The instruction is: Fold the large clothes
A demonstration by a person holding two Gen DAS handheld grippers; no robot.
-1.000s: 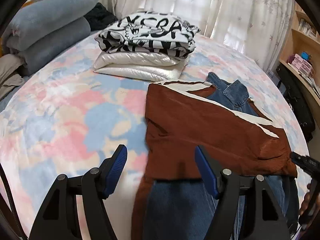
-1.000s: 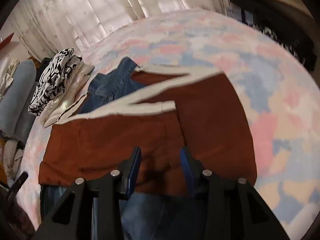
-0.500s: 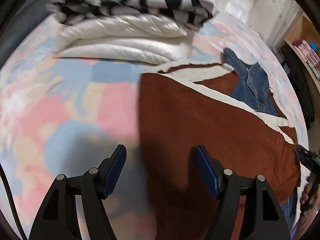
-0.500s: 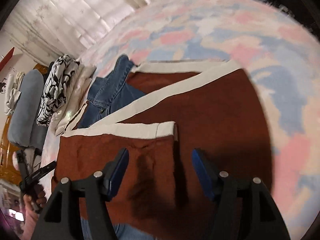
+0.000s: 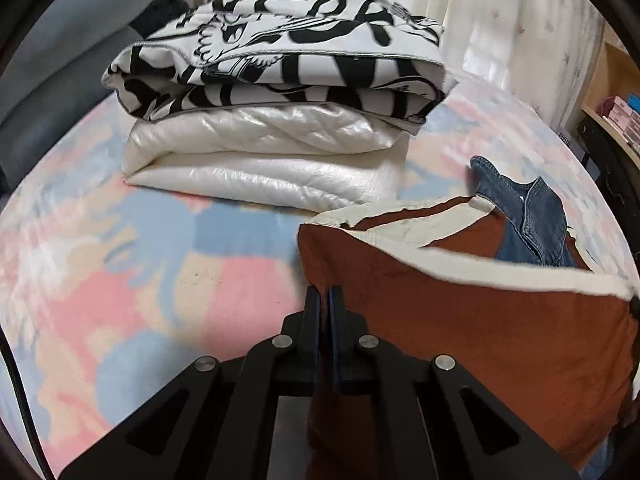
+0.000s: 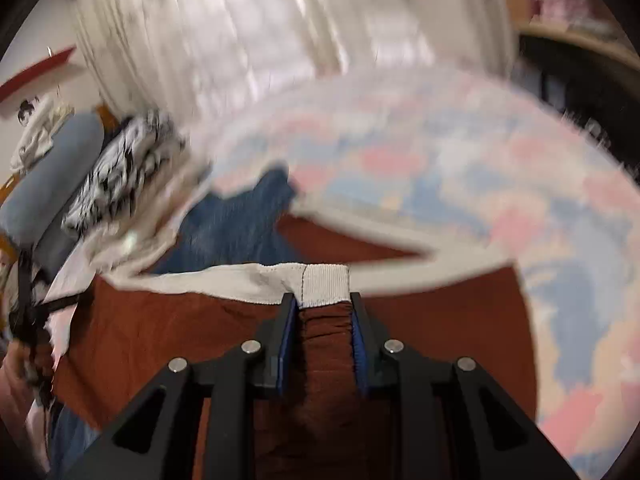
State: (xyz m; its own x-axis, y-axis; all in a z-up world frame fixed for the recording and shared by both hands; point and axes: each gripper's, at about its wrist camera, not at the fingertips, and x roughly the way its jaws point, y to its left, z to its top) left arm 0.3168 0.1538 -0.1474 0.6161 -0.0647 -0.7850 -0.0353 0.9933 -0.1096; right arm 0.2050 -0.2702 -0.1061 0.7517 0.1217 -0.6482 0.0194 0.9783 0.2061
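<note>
A rust-brown garment with cream trim (image 5: pixel 480 340) lies on the bed over a blue denim piece (image 5: pixel 524 216). My left gripper (image 5: pixel 324 300) is shut on the brown garment's left edge, which lifts off the bed. My right gripper (image 6: pixel 322 308) is shut on a bunched fold of the brown garment (image 6: pixel 324 344) just below its cream band (image 6: pixel 324 284). The denim (image 6: pixel 240 224) shows behind the lifted edge. The right wrist view is blurred by motion.
A folded stack, a black-and-white printed garment (image 5: pixel 280 52) on a white quilted one (image 5: pixel 264 160), sits close ahead on the pastel bedspread (image 5: pixel 120 272). Grey pillows (image 5: pixel 60 60) lie at the left. Curtains (image 6: pixel 260 40) and a shelf (image 5: pixel 616 116) stand beyond the bed.
Both grippers went from open to shut on the brown garment. Its upper edge has come up off the bed. The left gripper has moved nearer the folded stack.
</note>
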